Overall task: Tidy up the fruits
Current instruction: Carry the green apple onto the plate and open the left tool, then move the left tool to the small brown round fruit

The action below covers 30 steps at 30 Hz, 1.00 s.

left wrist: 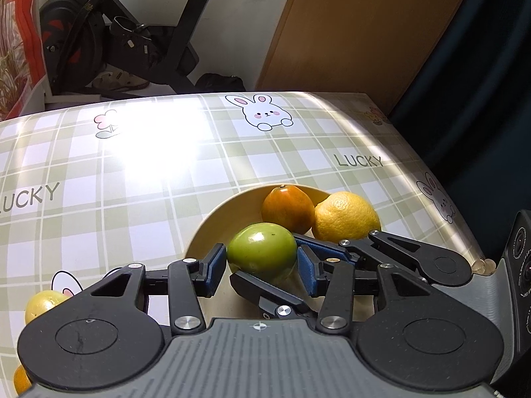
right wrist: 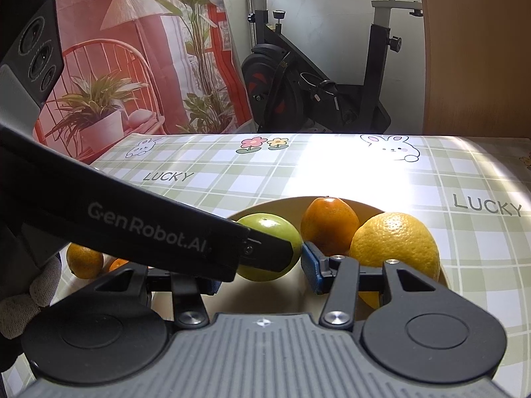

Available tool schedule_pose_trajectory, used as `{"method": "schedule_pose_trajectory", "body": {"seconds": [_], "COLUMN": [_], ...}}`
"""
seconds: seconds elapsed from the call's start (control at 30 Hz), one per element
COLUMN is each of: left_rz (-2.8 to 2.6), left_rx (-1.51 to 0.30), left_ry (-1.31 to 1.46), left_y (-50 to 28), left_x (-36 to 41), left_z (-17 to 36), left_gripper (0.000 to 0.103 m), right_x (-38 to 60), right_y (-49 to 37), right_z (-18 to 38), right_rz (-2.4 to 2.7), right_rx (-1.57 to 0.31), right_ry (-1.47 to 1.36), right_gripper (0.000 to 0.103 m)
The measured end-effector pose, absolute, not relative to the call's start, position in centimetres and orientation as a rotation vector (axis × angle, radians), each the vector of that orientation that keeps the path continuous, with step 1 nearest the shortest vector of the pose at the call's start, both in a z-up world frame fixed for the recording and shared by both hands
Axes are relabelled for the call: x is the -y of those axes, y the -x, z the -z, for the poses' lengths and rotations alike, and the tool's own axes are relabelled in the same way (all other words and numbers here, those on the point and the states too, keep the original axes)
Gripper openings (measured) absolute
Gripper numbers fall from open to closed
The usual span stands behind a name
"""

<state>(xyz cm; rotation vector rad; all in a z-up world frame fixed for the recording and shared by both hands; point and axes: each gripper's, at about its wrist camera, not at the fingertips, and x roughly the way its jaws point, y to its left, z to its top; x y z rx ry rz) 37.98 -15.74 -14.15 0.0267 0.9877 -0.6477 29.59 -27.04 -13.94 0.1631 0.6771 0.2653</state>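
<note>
A cream bowl (left wrist: 212, 222) on the checked tablecloth holds a green fruit (left wrist: 262, 252), an orange fruit (left wrist: 287, 209) and a yellow lemon (left wrist: 346, 215). My left gripper (left wrist: 262, 267) is open, its blue pads on either side of the green fruit with a gap on each side. My right gripper (right wrist: 265, 275) is open too, and reaches into the bowl (right wrist: 358, 205) beside the green fruit (right wrist: 268, 232); its arm (left wrist: 408, 248) crosses the left wrist view. The left gripper's arm (right wrist: 149, 225) hides my right gripper's left finger. The orange fruit (right wrist: 328, 222) and lemon (right wrist: 395, 242) lie right.
Loose fruits lie on the table left of the bowl: a yellow one (left wrist: 39, 303), an orange one (left wrist: 20, 379), and oranges (right wrist: 84, 260). An exercise bike (right wrist: 315, 79) stands beyond the table's far edge. A wooden panel (left wrist: 365, 26) stands at the right.
</note>
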Motion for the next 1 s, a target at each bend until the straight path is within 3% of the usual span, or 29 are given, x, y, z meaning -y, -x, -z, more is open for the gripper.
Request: {"method": "schedule_pose_trajectory", "body": {"seconds": [0.6, 0.7, 1.0], "left_rz": [0.608, 0.569, 0.490], "left_rx": [-0.906, -0.880, -0.846], "left_ry": [0.036, 0.053, 0.094], "left_y": [-37.0, -36.4, -34.3], "left_x": [13.0, 11.1, 4.0], "left_z": [11.6, 10.8, 8.8], "left_gripper": [0.052, 0.058, 0.058], "right_x": [26.2, 25.9, 24.0], "right_y": [-28.9, -28.2, -26.2], "right_z": [12.6, 11.8, 10.0], "right_rz": [-0.234, -0.238, -0.277], "right_rx": [-0.666, -0.654, -0.636], "right_ry": [-0.131, -0.138, -0.143], "right_gripper": [0.051, 0.051, 0.051]}}
